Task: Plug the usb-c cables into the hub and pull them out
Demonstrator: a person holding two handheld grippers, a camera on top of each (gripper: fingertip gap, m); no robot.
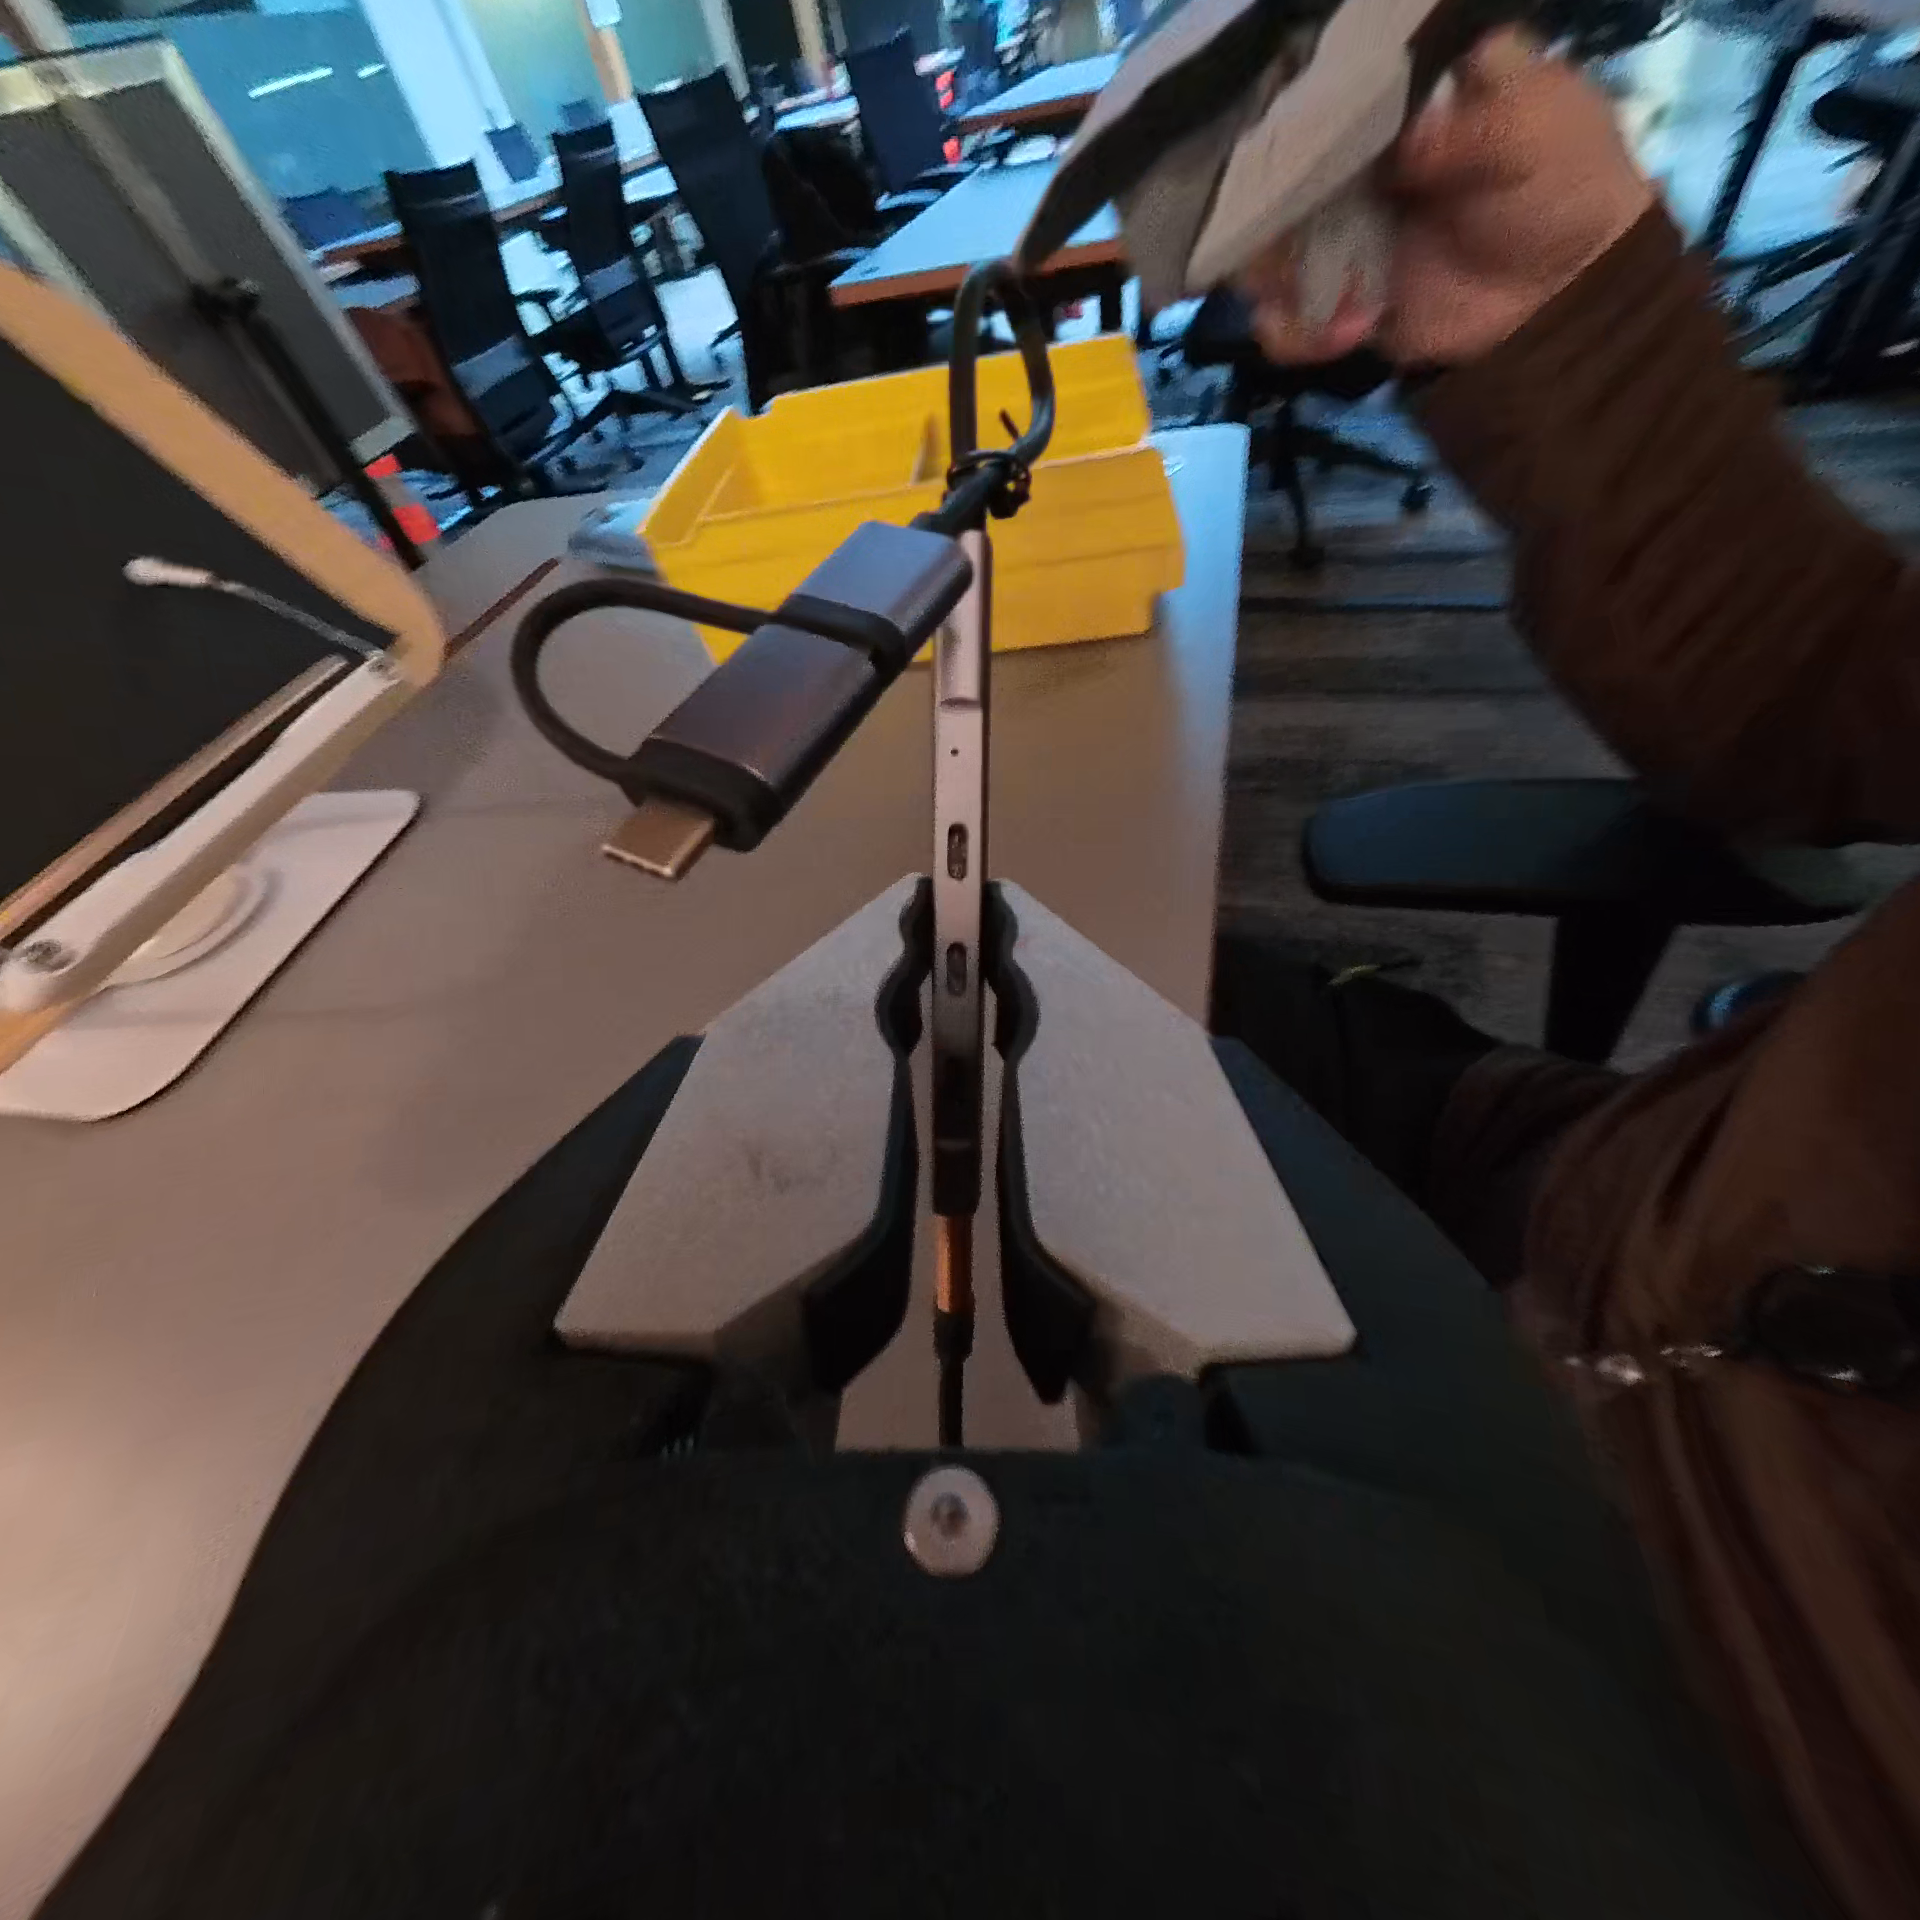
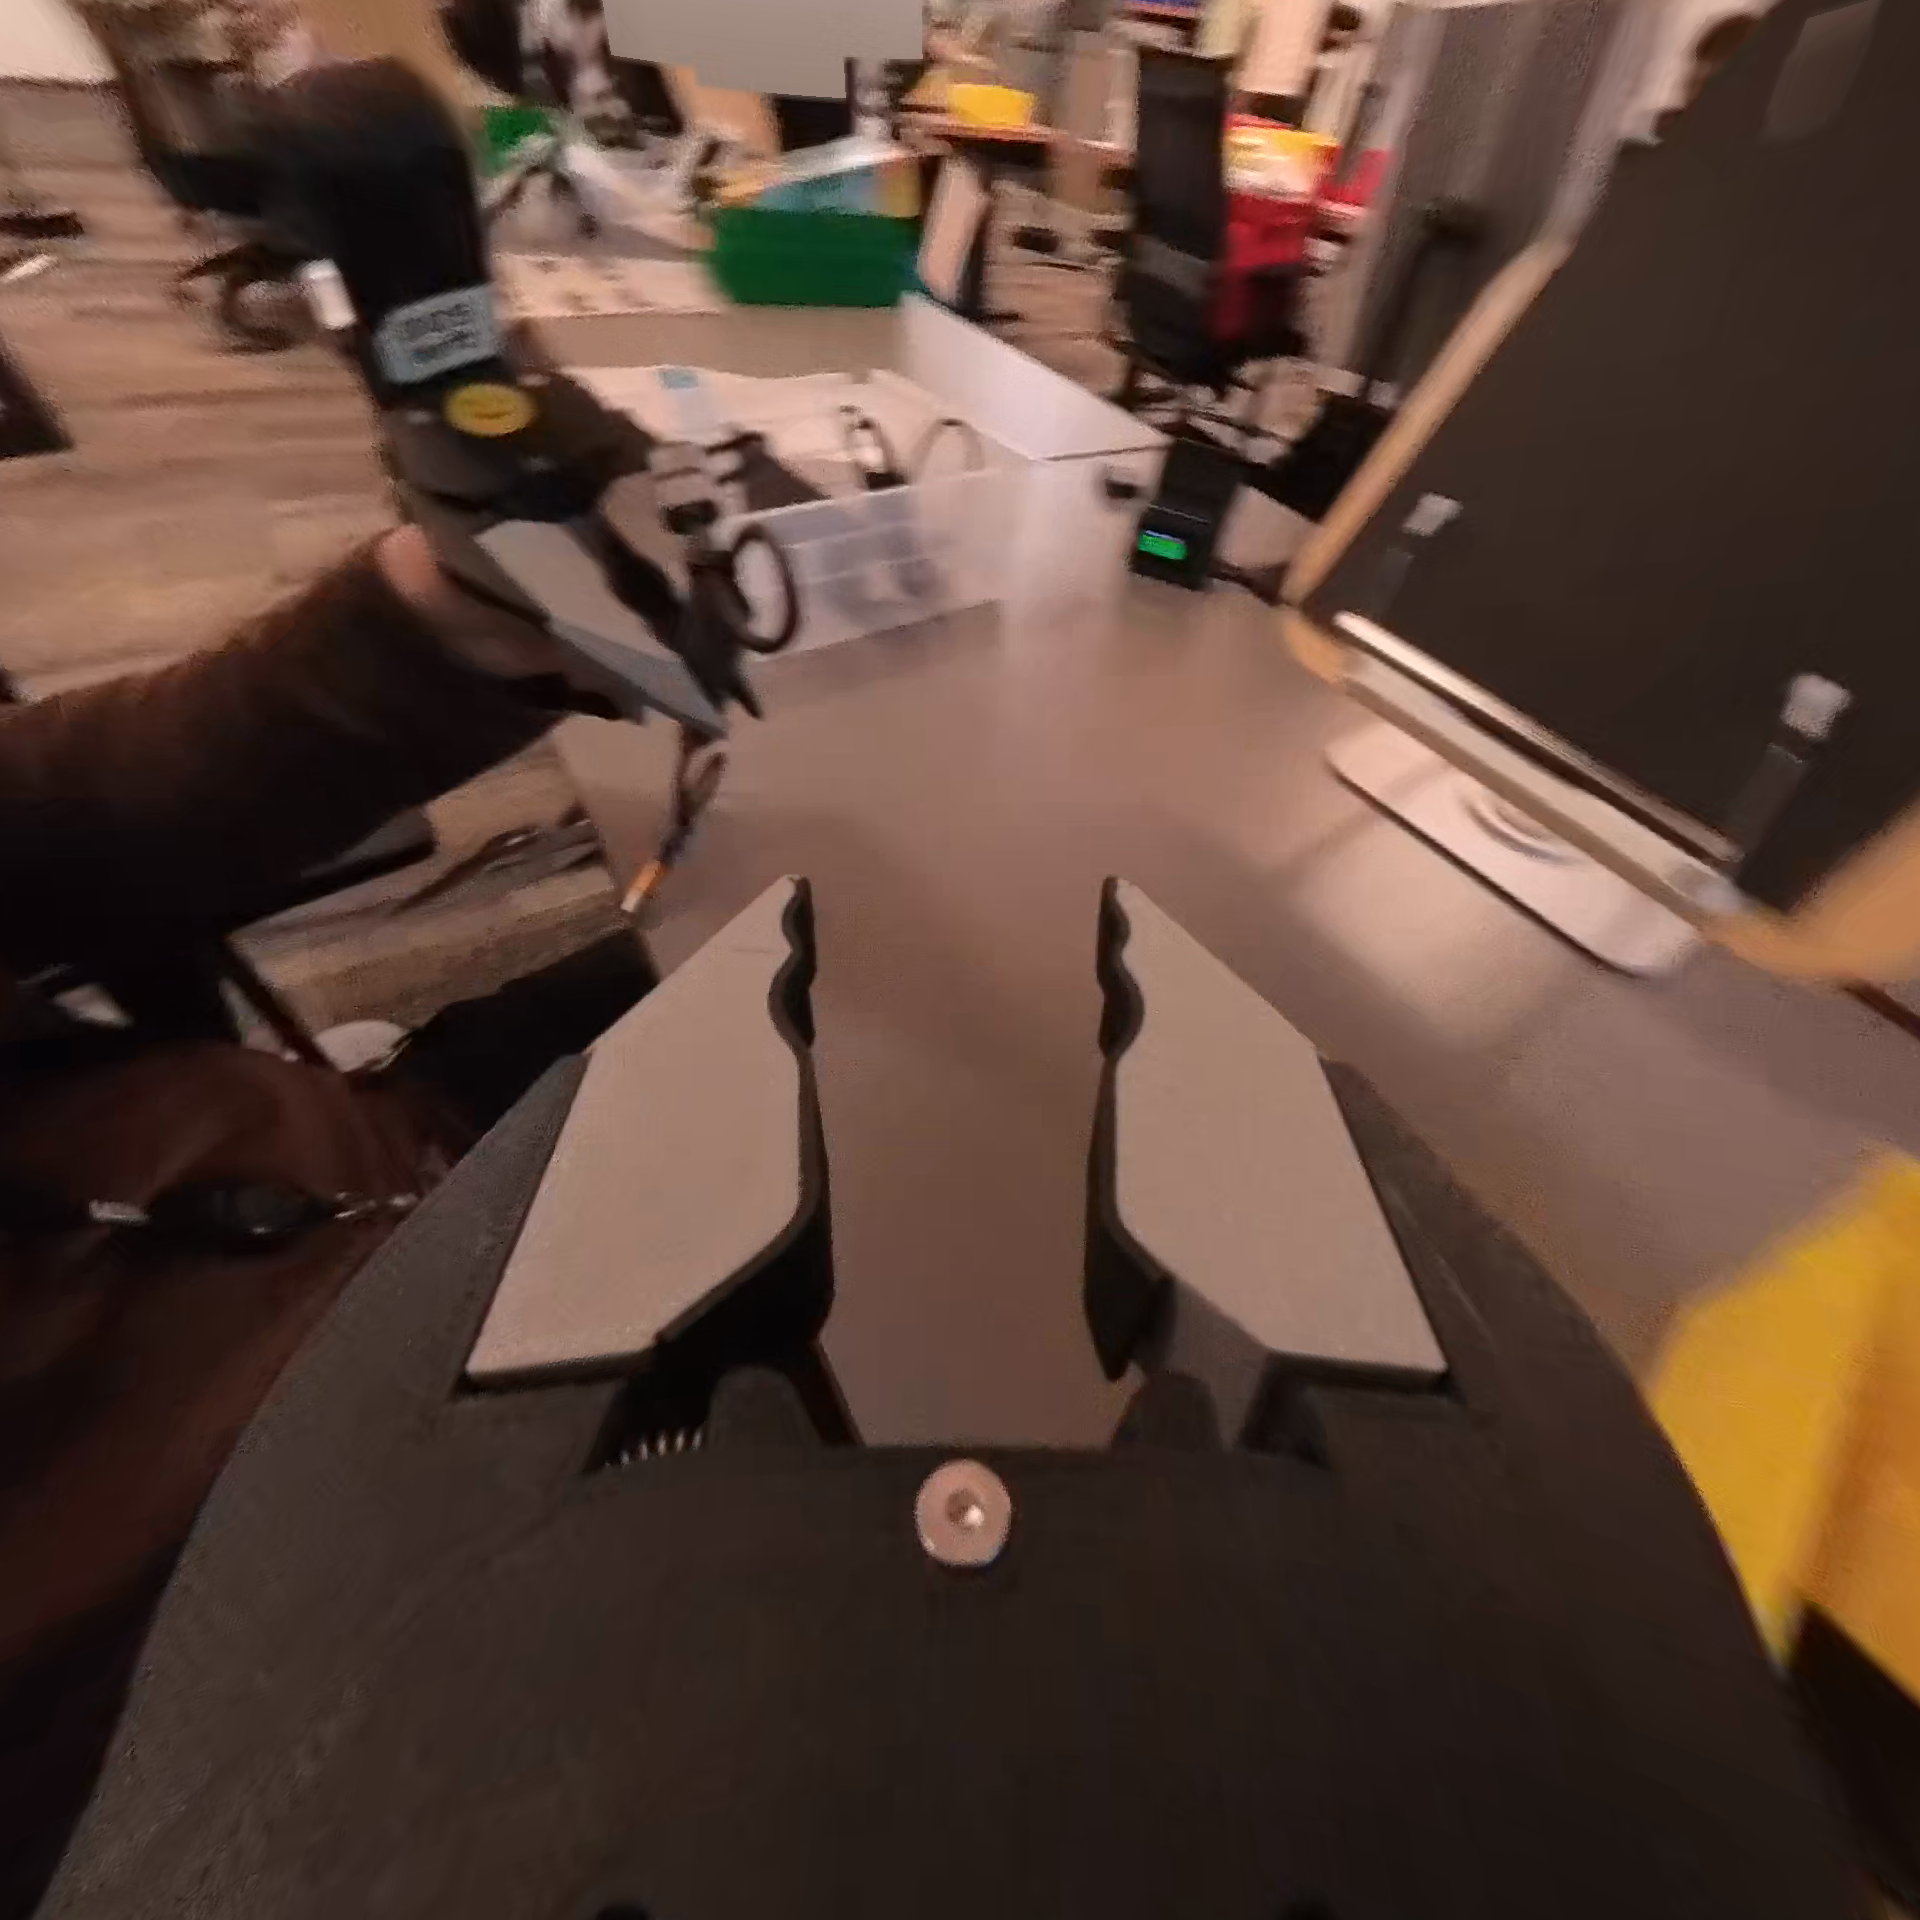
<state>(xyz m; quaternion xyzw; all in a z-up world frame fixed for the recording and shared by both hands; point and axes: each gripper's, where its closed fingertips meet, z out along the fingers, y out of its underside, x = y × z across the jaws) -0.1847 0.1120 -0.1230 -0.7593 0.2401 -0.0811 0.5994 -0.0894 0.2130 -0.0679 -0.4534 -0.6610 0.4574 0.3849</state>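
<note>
Your left hand-held gripper (image 1: pixel 954 914) clamps the slim hub (image 1: pixel 961 790) edge-on above the surface (image 1: pixel 499 987), its usb-c plug (image 1: pixel 665 844) dangling free; your right hand-held gripper (image 2: pixel 956 935) hangs wide open, empty; a yellow bin (image 1: pixel 831 520) sits beyond.
</note>
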